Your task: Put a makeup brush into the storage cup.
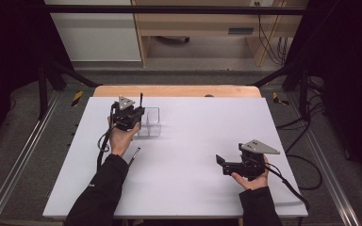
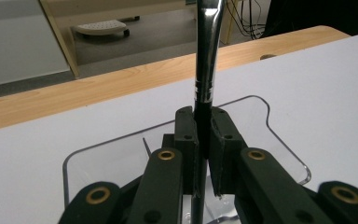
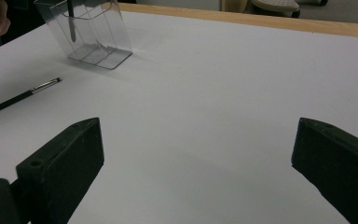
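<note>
left gripper (image 1: 139,112) is clamped on a metal-handled brush (image 2: 207,60), upright over the clear holder (image 1: 152,123) at 11 o'clock; right gripper (image 3: 193,172) sits wide open at 4 o'clock

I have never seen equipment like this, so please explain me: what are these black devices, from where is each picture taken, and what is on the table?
A person sits at a white table and holds a hand-operated clamp with two black jaws in each hand. The high view looks down from above. The other two pictures come from small cameras riding on each clamp, looking along its jaws. The left gripper is closed on a thin brush-like tool with a shiny metal collar, held upright over a clear plastic holder. The right gripper hangs open above bare table, holding nothing. A second similar tool lies flat on the table.
</note>
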Action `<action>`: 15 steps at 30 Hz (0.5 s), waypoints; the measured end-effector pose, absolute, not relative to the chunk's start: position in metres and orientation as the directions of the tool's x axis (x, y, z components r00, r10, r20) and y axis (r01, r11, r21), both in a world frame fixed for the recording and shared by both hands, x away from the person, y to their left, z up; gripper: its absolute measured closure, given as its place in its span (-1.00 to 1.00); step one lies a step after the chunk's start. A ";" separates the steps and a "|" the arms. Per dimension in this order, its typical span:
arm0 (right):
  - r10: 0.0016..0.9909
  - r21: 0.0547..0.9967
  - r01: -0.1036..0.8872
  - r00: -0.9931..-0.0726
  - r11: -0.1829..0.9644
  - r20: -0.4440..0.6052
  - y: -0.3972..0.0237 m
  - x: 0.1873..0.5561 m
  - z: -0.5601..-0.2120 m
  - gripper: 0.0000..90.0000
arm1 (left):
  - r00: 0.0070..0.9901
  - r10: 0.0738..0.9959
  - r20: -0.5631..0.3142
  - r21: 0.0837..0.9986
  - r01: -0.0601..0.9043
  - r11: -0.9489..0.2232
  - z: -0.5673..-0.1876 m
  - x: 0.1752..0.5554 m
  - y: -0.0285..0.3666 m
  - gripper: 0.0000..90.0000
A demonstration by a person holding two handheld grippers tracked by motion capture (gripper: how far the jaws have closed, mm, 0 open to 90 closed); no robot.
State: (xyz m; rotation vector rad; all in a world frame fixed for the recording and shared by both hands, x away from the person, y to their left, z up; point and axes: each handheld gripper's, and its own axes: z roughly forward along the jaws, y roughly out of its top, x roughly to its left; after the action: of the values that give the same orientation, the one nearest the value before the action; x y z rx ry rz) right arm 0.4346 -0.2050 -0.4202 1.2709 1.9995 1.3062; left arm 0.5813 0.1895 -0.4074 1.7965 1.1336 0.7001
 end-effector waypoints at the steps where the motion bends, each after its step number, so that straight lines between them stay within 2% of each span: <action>1: 0.866 0.879 0.458 -0.486 0.135 0.120 -0.205 0.435 -0.420 -0.94 | 0.426 0.905 0.009 0.888 0.412 -0.204 -0.408 0.581 0.190 0.83; 15: 0.866 0.880 0.457 -0.485 0.131 0.123 -0.205 0.434 -0.420 -0.94 | 0.439 0.898 0.014 0.877 0.426 -0.222 -0.412 0.575 0.194 0.72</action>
State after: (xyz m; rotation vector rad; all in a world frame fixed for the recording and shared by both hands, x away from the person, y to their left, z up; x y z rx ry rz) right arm 0.4344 -0.2053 -0.4196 1.2729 1.9963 1.3103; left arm 0.5749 0.1938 -0.4119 1.8258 1.1293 0.6865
